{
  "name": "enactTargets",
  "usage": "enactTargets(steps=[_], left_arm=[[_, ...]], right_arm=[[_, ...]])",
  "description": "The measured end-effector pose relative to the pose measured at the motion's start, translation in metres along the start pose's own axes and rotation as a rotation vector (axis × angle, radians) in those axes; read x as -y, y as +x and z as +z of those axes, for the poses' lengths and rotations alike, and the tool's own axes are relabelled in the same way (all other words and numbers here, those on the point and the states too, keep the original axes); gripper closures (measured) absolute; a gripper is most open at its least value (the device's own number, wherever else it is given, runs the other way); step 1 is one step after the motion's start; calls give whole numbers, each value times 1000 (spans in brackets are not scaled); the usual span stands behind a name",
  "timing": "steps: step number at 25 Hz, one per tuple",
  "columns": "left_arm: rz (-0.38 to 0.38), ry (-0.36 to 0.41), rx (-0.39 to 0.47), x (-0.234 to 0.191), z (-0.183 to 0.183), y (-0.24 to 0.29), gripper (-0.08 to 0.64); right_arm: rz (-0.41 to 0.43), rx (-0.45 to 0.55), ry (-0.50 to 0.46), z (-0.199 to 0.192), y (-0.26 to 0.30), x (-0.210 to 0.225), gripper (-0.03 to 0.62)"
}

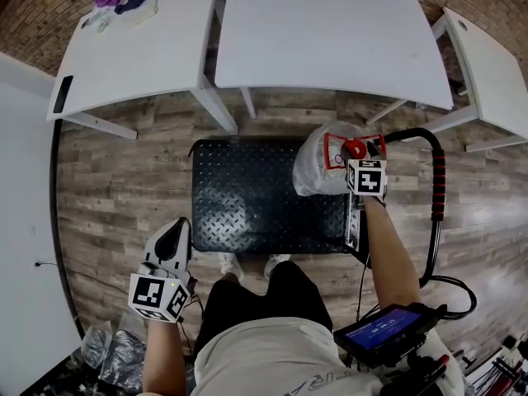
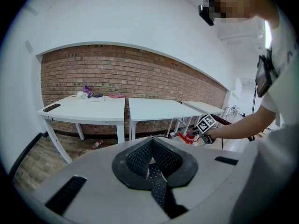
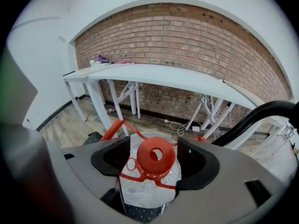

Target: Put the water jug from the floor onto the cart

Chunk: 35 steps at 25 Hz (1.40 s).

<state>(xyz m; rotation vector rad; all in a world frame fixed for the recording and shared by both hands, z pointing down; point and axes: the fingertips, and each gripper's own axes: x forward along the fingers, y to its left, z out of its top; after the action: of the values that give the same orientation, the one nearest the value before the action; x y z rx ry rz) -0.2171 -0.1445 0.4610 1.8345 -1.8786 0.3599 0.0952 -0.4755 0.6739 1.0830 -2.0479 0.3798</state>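
The water jug (image 1: 318, 170), clear plastic with a red cap (image 1: 353, 148) and a red carry handle, stands on the right end of the black cart deck (image 1: 247, 196). My right gripper (image 1: 357, 152) is over its top and open. In the right gripper view the cap (image 3: 155, 155) sits between the two pads of the right gripper (image 3: 153, 158) with a gap on each side, and the jug body (image 3: 145, 188) shows below. My left gripper (image 1: 173, 236) hangs low at the left, off the cart; its left gripper view (image 2: 150, 160) shows the pads closed together on nothing.
The cart's black push handle (image 1: 437, 188) with red grips curves up just right of the jug. Three white tables (image 1: 330, 31) stand beyond the cart against a brick wall. A screen device (image 1: 388, 330) hangs at my right hip. Plastic bags (image 1: 115, 357) lie at bottom left.
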Motion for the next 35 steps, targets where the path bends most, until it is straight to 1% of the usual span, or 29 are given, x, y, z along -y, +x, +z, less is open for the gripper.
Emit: enactTargets(steps=[3, 5, 11, 15, 18, 20, 22, 25, 26, 29, 30, 32, 33, 35], left_arm=[[-28, 2, 16, -1, 5, -2, 560], [-57, 7, 30, -1, 10, -4, 560], [-197, 66, 97, -3, 35, -3, 560], [-304, 82, 136, -5, 45, -16, 560], [-412, 121, 153, 5, 49, -28, 560], [-468, 150, 160, 12, 50, -37, 560], [-505, 172, 168, 18, 50, -45, 560], [-554, 185, 182, 31, 51, -62, 560], [-568, 196, 188, 36, 51, -69, 560], [-595, 239, 213, 49, 55, -85, 560], [-599, 245, 221, 52, 55, -90, 560], [-601, 244, 236, 57, 57, -99, 560], [-601, 243, 245, 61, 59, -105, 560], [-599, 245, 261, 69, 59, -118, 560]], right_arm=[[-15, 80, -4, 17, -38, -11, 278], [-15, 153, 14, 30, -71, -24, 278], [-18, 402, 118, 65, -199, -70, 279], [-85, 502, 162, 69, -281, -104, 338], [-155, 552, 188, 62, -337, -126, 364], [-186, 582, 205, 56, -369, -141, 378], [-203, 605, 214, 50, -394, -156, 385], [-243, 607, 186, 38, -428, -174, 404], [-255, 611, 181, 35, -439, -179, 417], [-288, 645, 198, 27, -468, -184, 489], [-304, 656, 208, 23, -476, -183, 515], [-349, 669, 233, 13, -492, -179, 540], [-372, 674, 245, 7, -500, -176, 571], [-396, 679, 256, -6, -515, -174, 588]])
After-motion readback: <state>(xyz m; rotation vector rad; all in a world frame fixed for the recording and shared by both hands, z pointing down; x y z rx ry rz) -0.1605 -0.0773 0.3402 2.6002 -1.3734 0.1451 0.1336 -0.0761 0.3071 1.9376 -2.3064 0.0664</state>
